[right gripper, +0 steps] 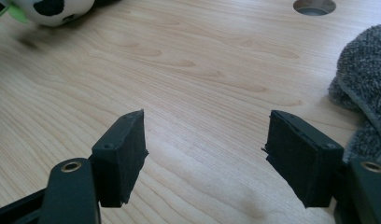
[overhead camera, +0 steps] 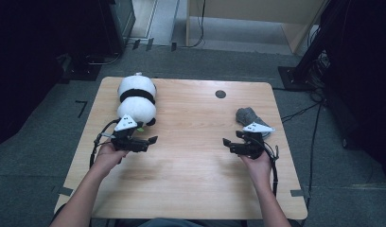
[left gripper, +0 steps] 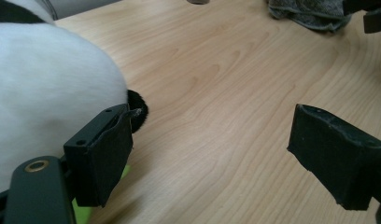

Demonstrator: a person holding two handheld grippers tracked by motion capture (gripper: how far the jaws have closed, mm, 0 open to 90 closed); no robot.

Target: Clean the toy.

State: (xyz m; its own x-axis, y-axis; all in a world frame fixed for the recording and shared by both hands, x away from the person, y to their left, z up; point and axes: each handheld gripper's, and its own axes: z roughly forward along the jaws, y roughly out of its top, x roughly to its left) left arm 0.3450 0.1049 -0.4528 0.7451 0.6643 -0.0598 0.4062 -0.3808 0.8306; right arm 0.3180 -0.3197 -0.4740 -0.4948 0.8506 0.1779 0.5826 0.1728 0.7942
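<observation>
A black-and-white panda plush lies at the table's far left; up close its white body presses against my left gripper's left jaw. My left gripper is open just in front of the plush, with nothing but bare wood between its jaws. A crumpled grey cloth lies at the right. My right gripper is open just in front of the cloth, which sits beside its right jaw. Both are held low over the table, tips pointing toward each other.
The wooden table has a round cable hole at the far middle. Dark equipment stands and cables surround the table on the grey floor. A green tag of the plush shows under my left jaw.
</observation>
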